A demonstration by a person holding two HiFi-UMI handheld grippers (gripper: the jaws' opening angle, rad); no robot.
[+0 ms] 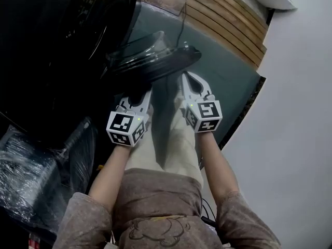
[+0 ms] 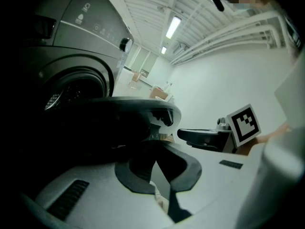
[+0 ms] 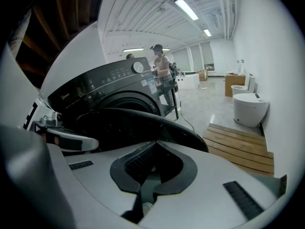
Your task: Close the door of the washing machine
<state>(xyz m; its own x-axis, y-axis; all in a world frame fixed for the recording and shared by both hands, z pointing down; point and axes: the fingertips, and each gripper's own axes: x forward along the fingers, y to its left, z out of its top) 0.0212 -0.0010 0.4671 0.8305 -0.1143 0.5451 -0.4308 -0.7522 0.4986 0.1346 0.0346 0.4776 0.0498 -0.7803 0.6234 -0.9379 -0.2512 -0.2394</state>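
Grey floor (image 1: 233, 82) below us, washing machine (image 1: 57, 45) at left, its door (image 1: 155, 61) hanging wide open. Left gripper (image 1: 139, 96) and right gripper (image 1: 187, 79), both clenched on nothing, sit just beside the door's rim. It looks rigid and hinged, so we'd push the outer rim.

Dim, shadowed — fisheye-warped edges

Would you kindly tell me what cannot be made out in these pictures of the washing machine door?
Dark grey washing machine's drum interior: left gripper view, too dark.
Left gripper tips: head view, shadowed under the round black-rimmed glass door; contact unclear.
Control-panel print: right gripper view, too small.
Clear plastic-wrapped bundle: head view, cut by the left edge.
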